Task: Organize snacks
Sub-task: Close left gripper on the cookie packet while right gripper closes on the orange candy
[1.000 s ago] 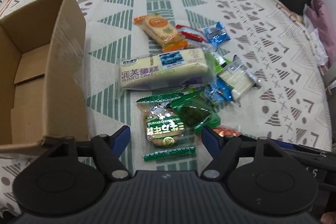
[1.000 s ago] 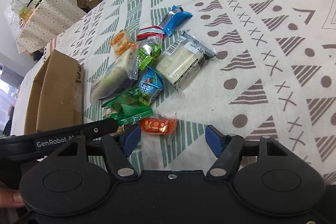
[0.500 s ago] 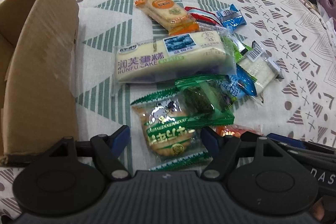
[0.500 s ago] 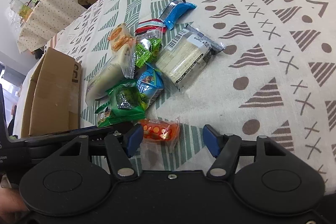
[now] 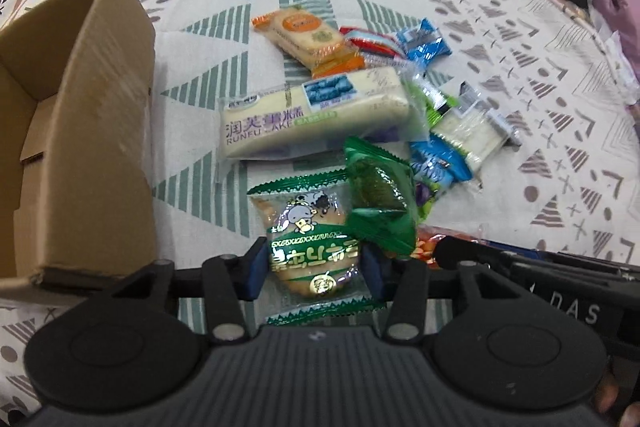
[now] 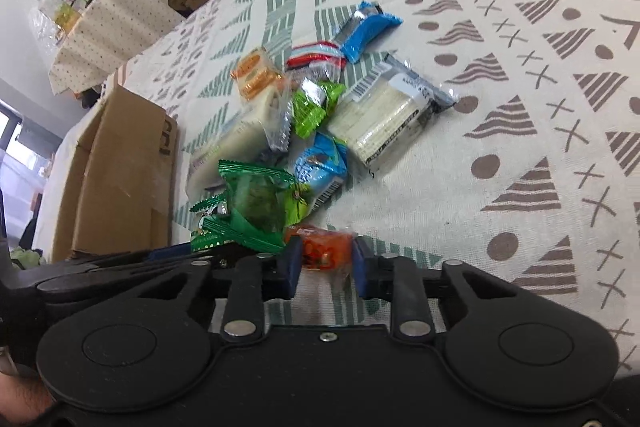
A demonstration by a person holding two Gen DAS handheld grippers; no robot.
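Snacks lie heaped on patterned tablecloth (image 5: 520, 75) beside cardboard box (image 5: 100, 131) | long cake pack (image 5: 312, 119) reads "RUNFU CAKE" | left gripper (image 5: 314, 265) just closed, clamping green biscuit packet (image 5: 312, 247) | right gripper (image 6: 325, 261) just closed, pinching orange packet (image 6: 324, 251).
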